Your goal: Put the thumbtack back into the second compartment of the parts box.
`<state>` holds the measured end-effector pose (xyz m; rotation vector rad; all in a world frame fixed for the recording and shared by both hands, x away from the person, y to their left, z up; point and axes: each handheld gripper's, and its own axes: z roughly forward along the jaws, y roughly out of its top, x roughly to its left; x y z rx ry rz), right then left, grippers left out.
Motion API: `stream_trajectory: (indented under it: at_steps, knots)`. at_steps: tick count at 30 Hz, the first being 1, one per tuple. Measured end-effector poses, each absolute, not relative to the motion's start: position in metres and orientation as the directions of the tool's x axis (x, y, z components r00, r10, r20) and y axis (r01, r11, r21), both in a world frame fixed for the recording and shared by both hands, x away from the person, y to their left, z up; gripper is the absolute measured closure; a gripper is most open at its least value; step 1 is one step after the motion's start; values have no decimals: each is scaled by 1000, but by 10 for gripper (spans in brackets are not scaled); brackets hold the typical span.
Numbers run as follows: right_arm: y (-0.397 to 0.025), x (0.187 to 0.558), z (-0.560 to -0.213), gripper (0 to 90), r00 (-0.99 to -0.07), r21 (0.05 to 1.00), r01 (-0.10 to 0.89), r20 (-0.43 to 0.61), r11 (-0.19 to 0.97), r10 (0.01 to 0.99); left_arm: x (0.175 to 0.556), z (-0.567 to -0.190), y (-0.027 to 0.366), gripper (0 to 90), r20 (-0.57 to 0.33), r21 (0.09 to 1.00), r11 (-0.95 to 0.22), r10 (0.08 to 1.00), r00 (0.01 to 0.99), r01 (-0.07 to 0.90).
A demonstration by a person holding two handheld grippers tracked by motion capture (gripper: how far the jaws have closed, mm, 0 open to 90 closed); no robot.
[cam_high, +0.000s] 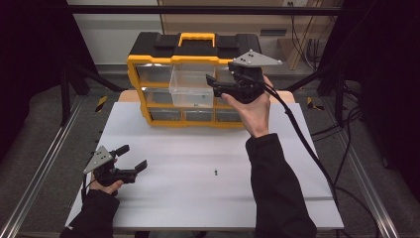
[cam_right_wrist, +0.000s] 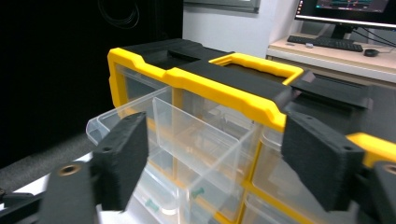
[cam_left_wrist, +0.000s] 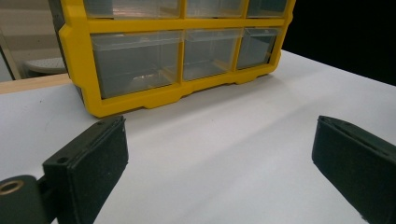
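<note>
In the high view, the organizer (cam_high: 190,82) stood at the tabletop's (cam_high: 208,198) far edge, one clear drawer (cam_high: 190,88) pulled out, a small green part (cam_high: 216,172) still lying mid-tabletop. The left gripper (cam_high: 132,157) rested near the left edge. In the left gripper view, its jaws stood spread, empty. In the right gripper view, the right gripper (cam_right_wrist: 215,161), raised, was spread before the drawer; a judgement: loading remained.

The small dark-green item (cam_high: 216,172) lying alone on the white surface (cam_high: 198,198) is too small to identify. The right hand (cam_high: 253,110) and right tongs (cam_high: 214,85) hide the organizer's (cam_high: 148,64) upper right drawers. In the left gripper view its top rows are cut off. The green bits (cam_right_wrist: 198,191) in the pulled-out clear drawer (cam_right_wrist: 187,140) are blurred.
</note>
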<state>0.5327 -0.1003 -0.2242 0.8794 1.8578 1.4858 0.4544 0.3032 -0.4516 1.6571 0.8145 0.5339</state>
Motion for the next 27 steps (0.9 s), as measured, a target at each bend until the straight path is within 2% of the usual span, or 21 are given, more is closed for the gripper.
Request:
stream_trajectory:
  at_steps: [1,2,6,13,27]
  knots:
    - [-100,533,-224,218,-603,979,129,-47,155,796,454,-452,303,32,-76,968,-103,752,655,230]
    - [-105,528,-226,171,-599,981,130,-38,143,800,454,-452,303,32,-76,968,-103,752,655,230]
    - [-113,518,-233,101,-596,980,138,-32,142,802,454,-452,303,31,-76,968,-102,752,655,230]
    - [-123,506,-248,66,-608,979,152,-17,138,794,454,-452,303,31,-70,967,-110,752,656,230]
    - [-138,491,-305,34,-612,962,229,24,148,790,454,-452,303,30,-68,967,-113,751,657,229]
